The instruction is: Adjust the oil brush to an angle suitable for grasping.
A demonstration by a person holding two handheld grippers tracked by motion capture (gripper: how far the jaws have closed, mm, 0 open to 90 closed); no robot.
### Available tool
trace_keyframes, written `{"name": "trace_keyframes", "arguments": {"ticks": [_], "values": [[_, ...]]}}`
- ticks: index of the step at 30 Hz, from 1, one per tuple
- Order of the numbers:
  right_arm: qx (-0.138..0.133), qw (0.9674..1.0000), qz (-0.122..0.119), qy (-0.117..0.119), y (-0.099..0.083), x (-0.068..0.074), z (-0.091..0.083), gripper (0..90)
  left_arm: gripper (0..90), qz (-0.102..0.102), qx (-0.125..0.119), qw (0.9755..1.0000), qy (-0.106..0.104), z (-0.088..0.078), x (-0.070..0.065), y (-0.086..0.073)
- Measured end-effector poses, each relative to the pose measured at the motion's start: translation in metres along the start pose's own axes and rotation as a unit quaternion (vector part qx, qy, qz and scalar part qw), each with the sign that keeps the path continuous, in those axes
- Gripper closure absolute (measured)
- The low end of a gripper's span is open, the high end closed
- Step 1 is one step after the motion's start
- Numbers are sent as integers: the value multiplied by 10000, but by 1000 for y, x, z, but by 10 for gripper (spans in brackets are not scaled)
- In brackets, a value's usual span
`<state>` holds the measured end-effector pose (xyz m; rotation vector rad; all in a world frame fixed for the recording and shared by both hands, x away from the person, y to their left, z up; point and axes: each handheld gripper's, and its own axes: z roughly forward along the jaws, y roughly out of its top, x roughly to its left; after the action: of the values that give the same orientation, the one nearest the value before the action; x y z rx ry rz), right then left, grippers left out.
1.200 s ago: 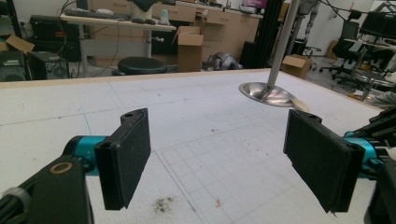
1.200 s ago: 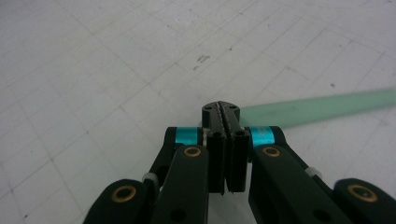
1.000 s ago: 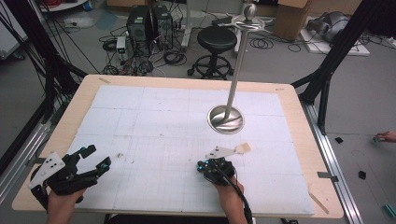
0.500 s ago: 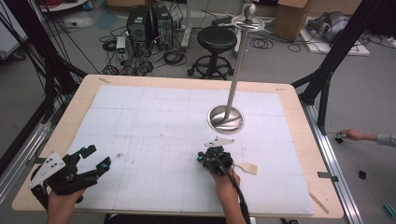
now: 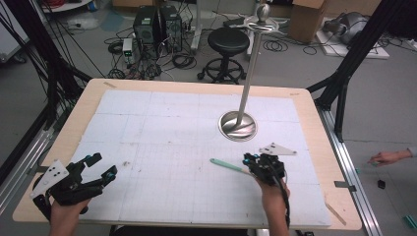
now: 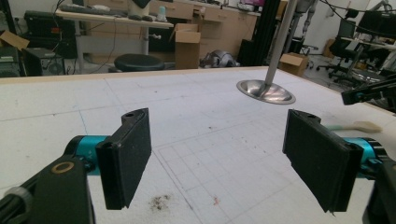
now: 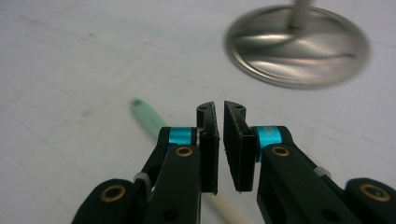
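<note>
Toothbrush (image 5: 227, 166) now left of right claw (image 5: 247, 161)

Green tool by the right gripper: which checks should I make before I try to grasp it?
1. Right gripper wide enough for the green tool: not ok, jaws almost closed.
2. Tool between the jaws: not ok, it passes beneath the gripper, to one side.
3. Left gripper out of the way: ok, open, at the table's other side.
4. Metal stand apart from the tool: ok.
5. Tool lying flat on the table: cannot tell.
</note>
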<state>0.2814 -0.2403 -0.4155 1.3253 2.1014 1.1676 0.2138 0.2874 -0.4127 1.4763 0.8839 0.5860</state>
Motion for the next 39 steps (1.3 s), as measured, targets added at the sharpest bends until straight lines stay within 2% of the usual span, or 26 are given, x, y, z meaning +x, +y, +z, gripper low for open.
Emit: {"name": "trace_keyframes", "arguments": {"ticks": [3, 5, 8, 11, 13, 18, 25, 27, 28, 30, 31, 32, 34, 35, 37, 38, 39], "values": [[245, 9991, 55, -340, -10, -18, -8, 860, 240, 16, 25, 10000, -13, 1, -1, -1], [445, 9979, 63, -470, -16, -27, -8, 860, 240, 29, 45, 10000, -20, 2, -2, -1], [618, 9967, 84, -519, -20, -34, -4, 860, 240, 23, 55, 10000, -26, 2, -2, -2], [786, 9957, 42, -497, -22, -35, 2, 860, 240, 20, 62, 10000, -14, 1, -1, -2], [884, 9951, -17, -452, -24, -34, 4, 866, 240, 5, 58, 10000, 1, 0, 0, -2], [882, 9958, -2, -241, -29, -32, -2, 891, 240, -8, 22, 10000, 11, -1, 0, -1], [993, 9949, -180, 59, -37, -18, -15, 890, 240, -1, 49, 10000, -13, 1, -1, -2], [1017, 9941, -287, 241, -40, -12, -19, 859, 240, 1, 59, 10000, -18, 1, -2, -2], [1024, 9940, -305, 225, -41, -10, -20, 831, 240, 10, 65, 10000, -33, 1, -1, -2], [767, 9963, -289, 255, -41, -7, -28, 808, 240, 3, 64, 10000, -25, 1, -1, -2], [533, 9978, -292, 266, -41, -6, -35, 788, 240, -2, 69, 10000, -20, 1, -1, -2], [381, 9987, -220, 262, -41, -5, -41, 743, 240, 14, 79, 10000, -8, 1, -1, -3], [-36, 9997, -124, 206, -42, -1, -55, 593, 240, -9, 66, 10000, 7, 1, -1, -3], [-252, 9995, -106, 176, -43, 0, -61, 504, 240, -13, 62, 10000, 2, 1, -1, -3], [-720, 9973, 9, 123, -44, 3, -77, 403, 239, -17, 41, 10000, -18, 1, -1, -2], [-830, 9965, 45, 115, -44, 4, -81, 369, 239, -20, 9, 10000, -45, 1, -1, -2], [-1120, 9936, 125, 53, -45, 5, -89, 315, 239, -21, 2, 10000, -52, 1, -1, -2]]}}
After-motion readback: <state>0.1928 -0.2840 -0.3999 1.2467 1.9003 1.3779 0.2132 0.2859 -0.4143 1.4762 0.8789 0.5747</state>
